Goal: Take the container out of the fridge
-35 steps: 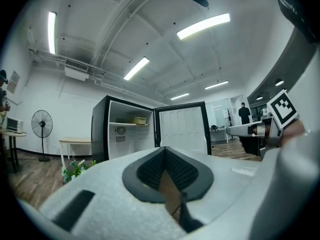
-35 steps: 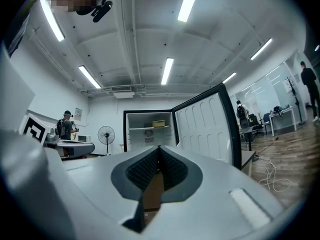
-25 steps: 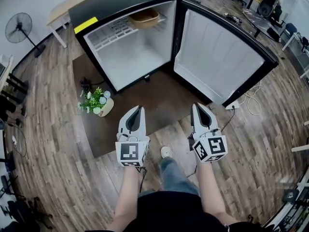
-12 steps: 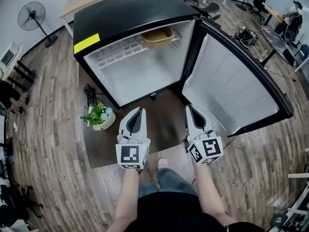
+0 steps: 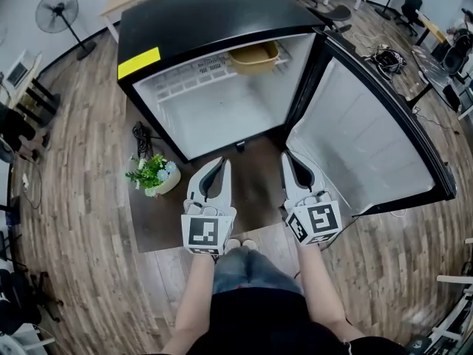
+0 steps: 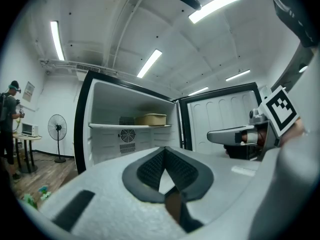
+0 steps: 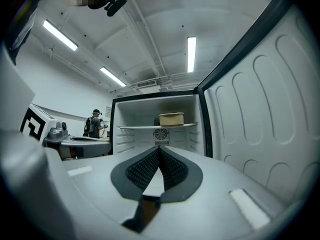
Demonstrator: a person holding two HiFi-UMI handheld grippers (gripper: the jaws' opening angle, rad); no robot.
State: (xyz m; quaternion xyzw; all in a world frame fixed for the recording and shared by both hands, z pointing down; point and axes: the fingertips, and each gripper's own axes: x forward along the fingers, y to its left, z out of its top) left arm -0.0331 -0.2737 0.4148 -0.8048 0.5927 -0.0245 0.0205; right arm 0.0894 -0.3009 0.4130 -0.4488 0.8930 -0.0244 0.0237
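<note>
Tan plastic, the container (image 5: pixel 253 56) sits on the upper wire shelf (image 5: pixel 185 76) of the open fridge (image 5: pixel 199 21), toward the shelf's right end, at about twelve o'clock from the person. The door (image 5: pixel 369 139) stands swung out at two o'clock. The left gripper (image 5: pixel 221 163) and the right gripper (image 5: pixel 287 158) point level at the cabinet, each with jaws pressed together on nothing, well apart from the container. The step in hand looks like the approach. Next, probably, the jaws must spread, reach in at shelf height and close on the container's sides without tipping it.
</note>
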